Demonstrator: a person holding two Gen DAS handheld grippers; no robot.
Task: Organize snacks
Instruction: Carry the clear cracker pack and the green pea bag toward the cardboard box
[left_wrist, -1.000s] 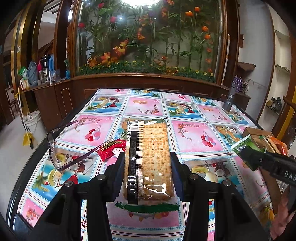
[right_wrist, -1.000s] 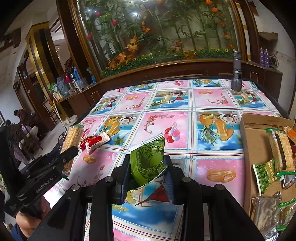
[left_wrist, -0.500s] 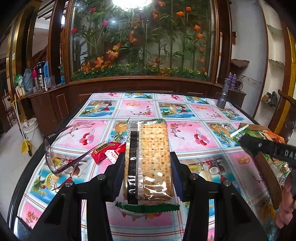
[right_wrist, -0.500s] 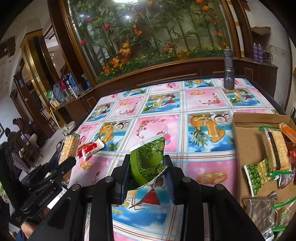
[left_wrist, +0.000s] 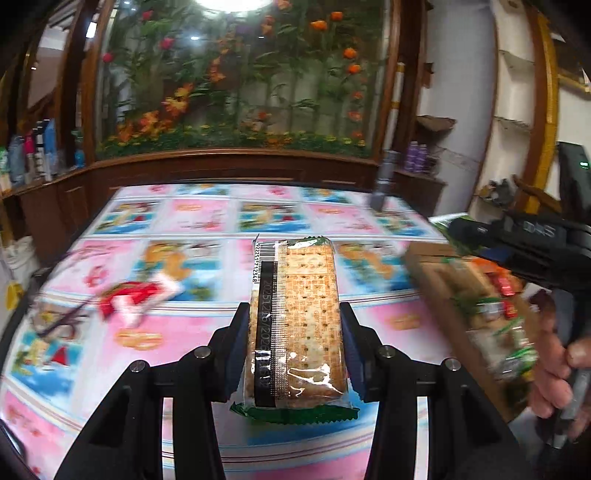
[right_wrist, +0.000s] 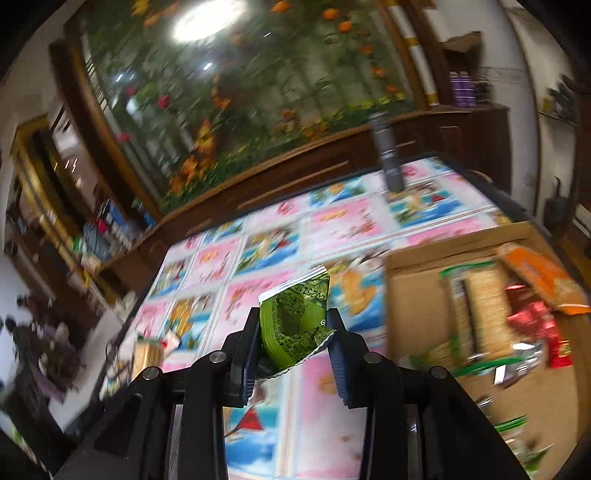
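Gripping a clear-wrapped cracker pack (left_wrist: 299, 325) by its long sides, the left tool (left_wrist: 295, 343) carries it lengthwise between both pads, lifted above the bench (left_wrist: 207, 332). Below and to the left lie a red snack packet (left_wrist: 136, 299) and a pair of glasses (left_wrist: 62, 317), both blurred. On the right of this view, a hand (left_wrist: 557, 373) holds the right tool's handle near a cardboard box (left_wrist: 428, 273).

The right tool (right_wrist: 295, 343) is clamped on a crumpled green snack packet (right_wrist: 295, 325), which sticks up past its pads, held over the patterned tablecloth (right_wrist: 258, 266). Just to its right, the box (right_wrist: 413, 295) sits on the bench, already holding another cracker pack (right_wrist: 484, 310), an orange packet (right_wrist: 535, 273) and red wrappers (right_wrist: 535, 321). A grey flashlight (right_wrist: 388, 155) stands upright at the far edge.
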